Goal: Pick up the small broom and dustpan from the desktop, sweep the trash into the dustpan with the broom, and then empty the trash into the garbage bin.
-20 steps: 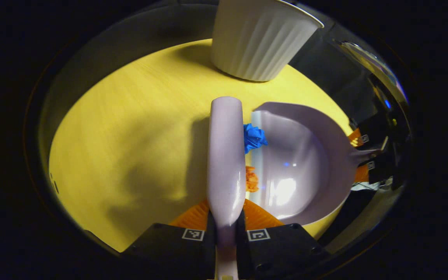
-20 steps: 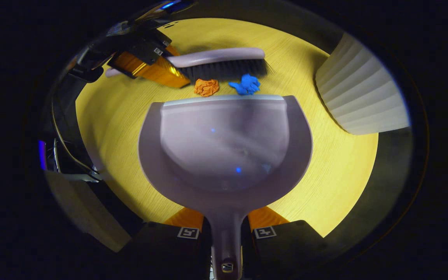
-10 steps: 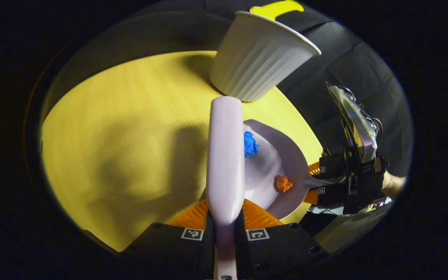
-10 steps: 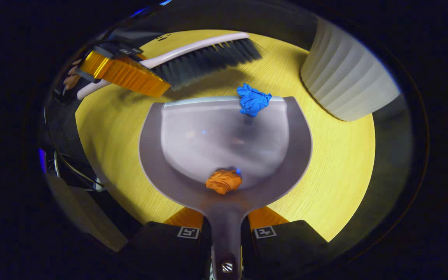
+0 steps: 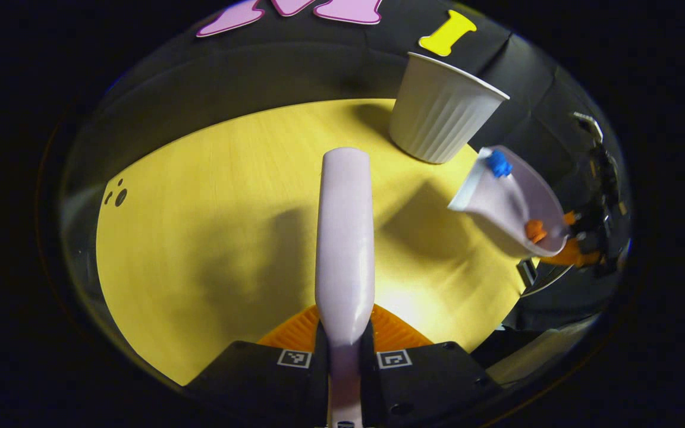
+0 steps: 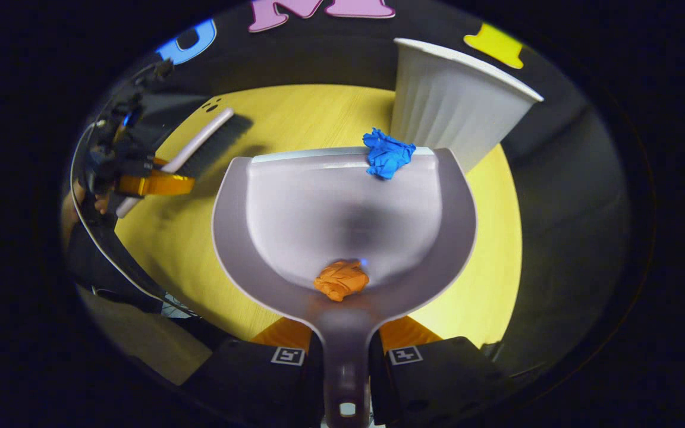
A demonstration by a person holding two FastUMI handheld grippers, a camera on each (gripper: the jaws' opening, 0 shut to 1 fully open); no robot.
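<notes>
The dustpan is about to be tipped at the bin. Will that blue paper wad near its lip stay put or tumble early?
The blue paper wad looks crumpled and light, perched on the dustpan lip, so it will probably fall first. The orange wad, deep by the handle, should slide later.

Dustpan [image 6: 342, 208] held above the desktop [image 6: 295, 119], bin [image 6: 455, 113] behind it.
One paper scrap [image 6: 387, 154] sat on the pan's front lip, another [image 6: 341, 280] lay deep inside by the handle; the broom [image 6: 200, 145] was off left.

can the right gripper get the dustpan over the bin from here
Probably yes: the right gripper holds the dustpan lifted, and the white bin stands just beyond its lip with nothing between.
</notes>
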